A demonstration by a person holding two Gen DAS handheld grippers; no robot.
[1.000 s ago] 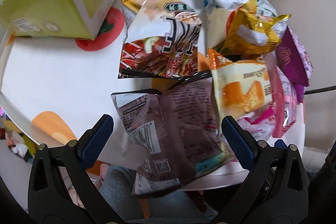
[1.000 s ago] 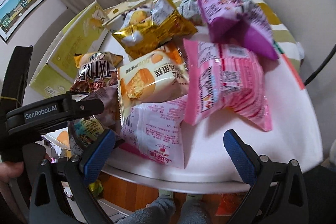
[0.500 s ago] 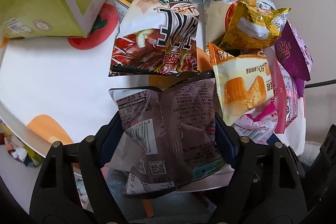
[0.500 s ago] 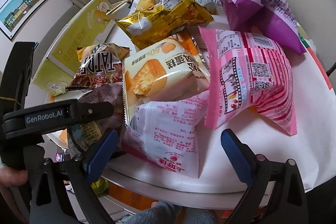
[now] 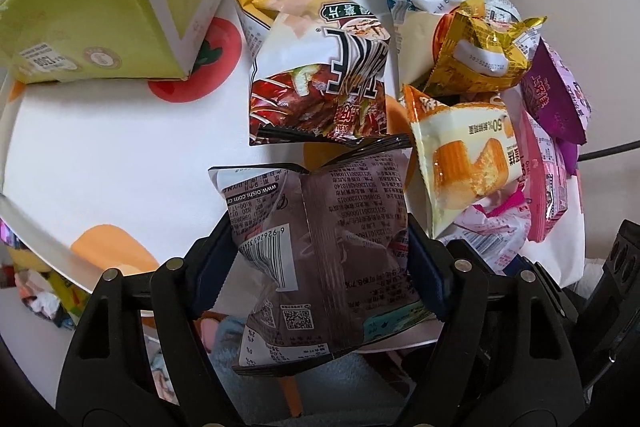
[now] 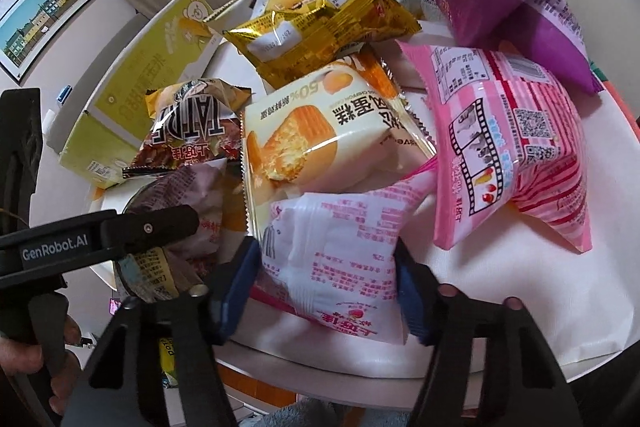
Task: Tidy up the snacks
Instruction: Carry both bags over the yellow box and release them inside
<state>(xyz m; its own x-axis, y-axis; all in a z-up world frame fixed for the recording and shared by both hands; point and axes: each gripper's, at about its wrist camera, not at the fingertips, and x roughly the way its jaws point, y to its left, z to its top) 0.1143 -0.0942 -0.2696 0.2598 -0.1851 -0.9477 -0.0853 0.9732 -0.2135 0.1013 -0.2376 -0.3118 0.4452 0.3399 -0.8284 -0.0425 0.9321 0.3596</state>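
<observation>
A heap of snack bags lies on a round table [image 5: 100,155] with a white fruit-print cloth. My left gripper [image 5: 318,247] is shut on a brown snack bag [image 5: 340,227] that hangs over the near table edge, its pads pressing both sides. In the right wrist view the left gripper's black finger [image 6: 120,227] crosses that brown bag [image 6: 188,187]. My right gripper [image 6: 324,271] has its jaws closing, and its pads press a white-and-pink snack bag [image 6: 340,239] between them at the front edge.
A cream cake pack [image 6: 320,131] overlaps the white-and-pink bag. A pink bag [image 6: 512,147], a purple bag [image 6: 520,7] and a gold pack [image 6: 320,27] lie behind. A red-brown chips bag [image 5: 320,79] and a green carton [image 5: 100,7] lie at the left.
The left jaws closed from wide apart onto the brown bag. The right gripper came nearer the table and its jaws closed onto the white-and-pink bag.
</observation>
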